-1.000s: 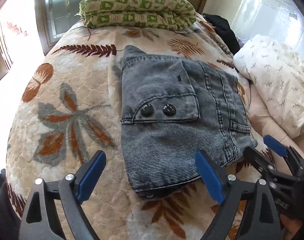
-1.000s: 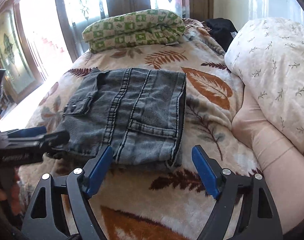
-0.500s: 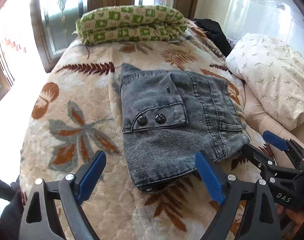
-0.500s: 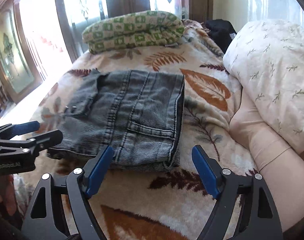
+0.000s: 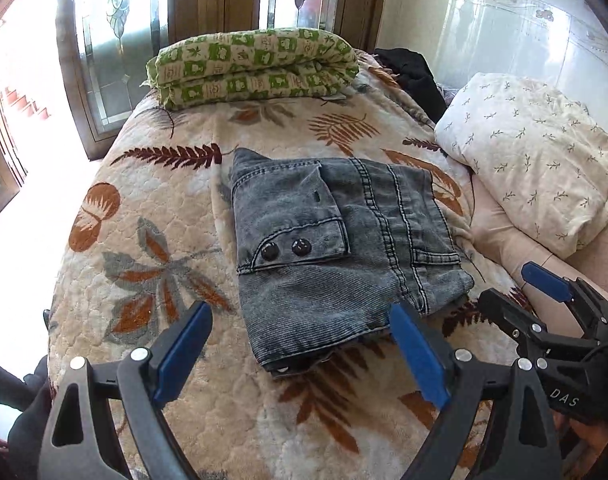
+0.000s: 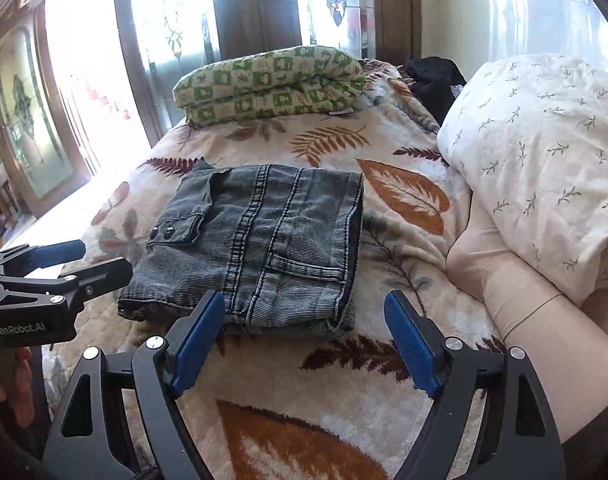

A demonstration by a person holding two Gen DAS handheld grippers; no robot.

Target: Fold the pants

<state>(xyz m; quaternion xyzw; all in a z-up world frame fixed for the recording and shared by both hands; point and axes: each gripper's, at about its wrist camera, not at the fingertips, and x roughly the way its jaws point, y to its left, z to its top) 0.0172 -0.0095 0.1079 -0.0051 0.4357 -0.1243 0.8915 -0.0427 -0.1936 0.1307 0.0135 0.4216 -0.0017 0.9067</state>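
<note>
The grey denim pants (image 5: 335,248) lie folded into a compact rectangle on the leaf-patterned blanket (image 5: 152,264), a flap pocket with two black snaps on top. They also show in the right wrist view (image 6: 264,240). My left gripper (image 5: 300,332) is open and empty, held back above the fold's near edge. My right gripper (image 6: 304,320) is open and empty, short of the fold's near right corner. Each gripper shows in the other's view, the right one (image 5: 519,292) at the lower right and the left one (image 6: 80,260) at the left.
A folded green checked quilt (image 5: 256,68) lies at the far end of the bed. A white sprig-print pillow (image 5: 531,156) sits on the right on a pink sheet (image 6: 503,280). Dark clothing (image 5: 411,76) lies by the wall. Windows stand behind and to the left.
Both grippers have drawn back and up from the folded pants, which now look smaller and farther off. The pants have not moved.
</note>
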